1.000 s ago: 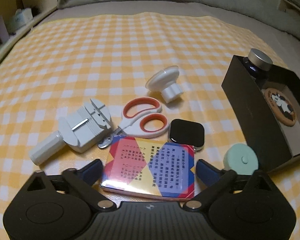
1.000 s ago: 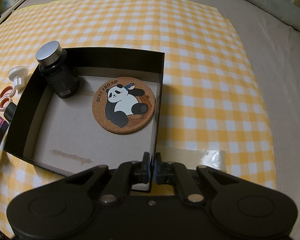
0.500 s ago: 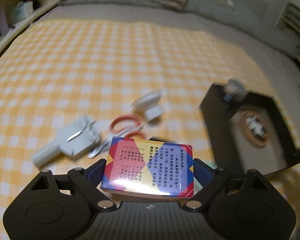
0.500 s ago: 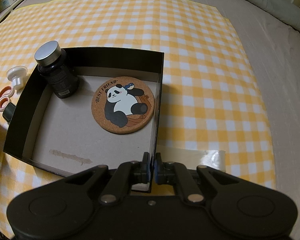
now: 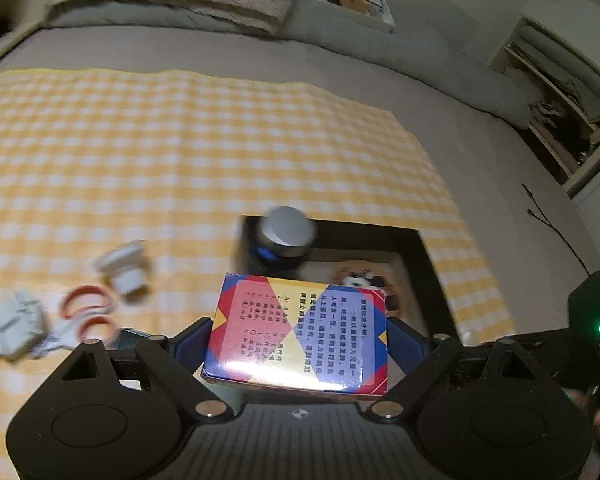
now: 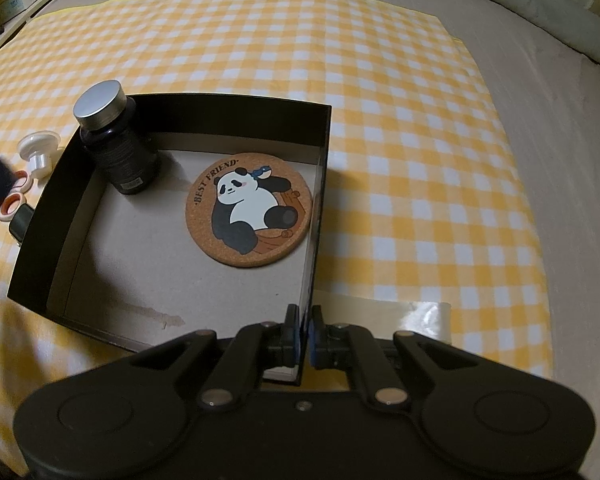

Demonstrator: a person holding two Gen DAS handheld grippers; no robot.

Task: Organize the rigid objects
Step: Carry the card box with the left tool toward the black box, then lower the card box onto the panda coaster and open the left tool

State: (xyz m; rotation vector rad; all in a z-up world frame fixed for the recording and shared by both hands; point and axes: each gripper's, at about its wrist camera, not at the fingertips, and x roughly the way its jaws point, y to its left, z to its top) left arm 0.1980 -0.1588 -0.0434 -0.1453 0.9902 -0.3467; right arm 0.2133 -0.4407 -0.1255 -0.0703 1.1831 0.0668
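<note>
My left gripper (image 5: pixel 300 340) is shut on a colourful card box (image 5: pixel 300 332), held flat in the air above the near left side of the black box (image 5: pixel 428 256). My right gripper (image 6: pixel 304 328) is shut on the right wall of the black box (image 6: pixel 320 208), near its front corner. Inside the box stand a dark bottle with a silver cap (image 6: pixel 116 140) at the back left and a round cork panda coaster (image 6: pixel 249 210) on the floor. The left half of the box floor is bare cardboard.
On the yellow checked cloth (image 6: pixel 380 80) left of the box lie orange-handled scissors (image 5: pixel 86 312), a white knob (image 5: pixel 126 268), a grey-white tool (image 5: pixel 10 326) and a small black square device (image 6: pixel 21 222). A strip of clear tape (image 6: pixel 416 314) lies by the right gripper. Grey bedding surrounds the cloth.
My left gripper closed on the card box, lifted it off the cloth and carried it up and right, over the black box. The right gripper kept still on the box wall.
</note>
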